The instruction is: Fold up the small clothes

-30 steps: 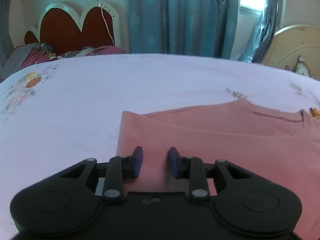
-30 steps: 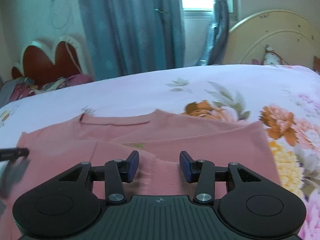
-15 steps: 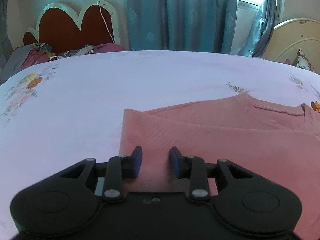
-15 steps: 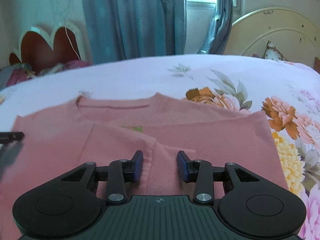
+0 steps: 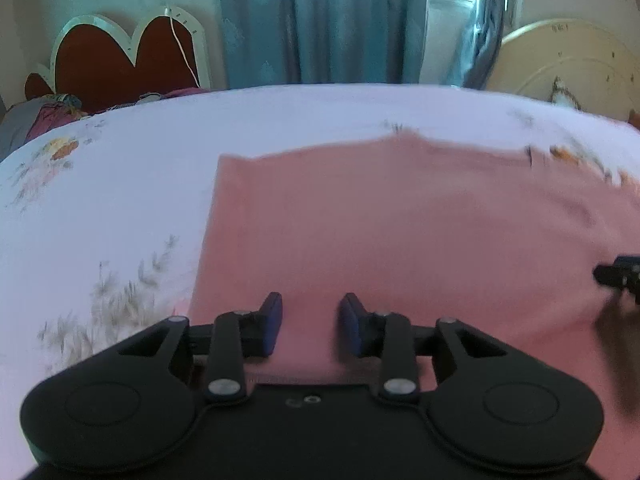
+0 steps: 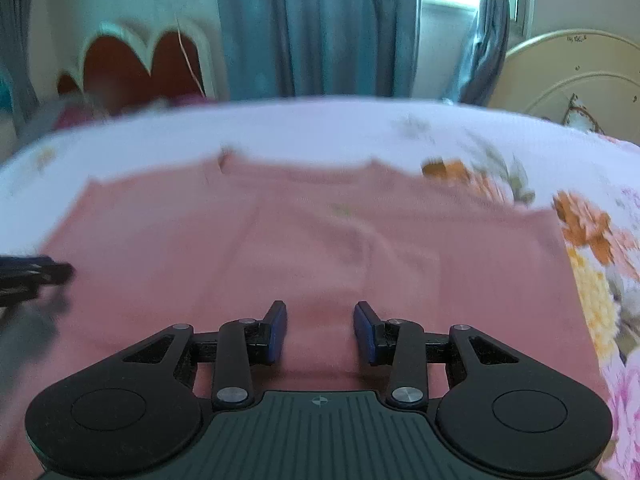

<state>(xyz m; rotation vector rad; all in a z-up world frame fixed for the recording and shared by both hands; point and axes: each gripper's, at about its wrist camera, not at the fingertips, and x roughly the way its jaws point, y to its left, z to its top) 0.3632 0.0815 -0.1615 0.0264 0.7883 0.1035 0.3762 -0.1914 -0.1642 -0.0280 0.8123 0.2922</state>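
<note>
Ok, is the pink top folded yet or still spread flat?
Partly folded: the top lies flat on the bed, with a sleeve folded in across its front, neckline still showing at the far edge. No bottom-up fold yet.

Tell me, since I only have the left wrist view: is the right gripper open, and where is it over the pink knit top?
Observer: The right gripper has its jaws open and empty, over the near hem of the pink knit top.
Operator: Is anything folded on the front?
Observer: Yes, though blurred: a folded flap lies across the right half.
Operator: What borders its right edge?
Observer: Large orange and yellow flower prints on the white bedsheet.
</note>
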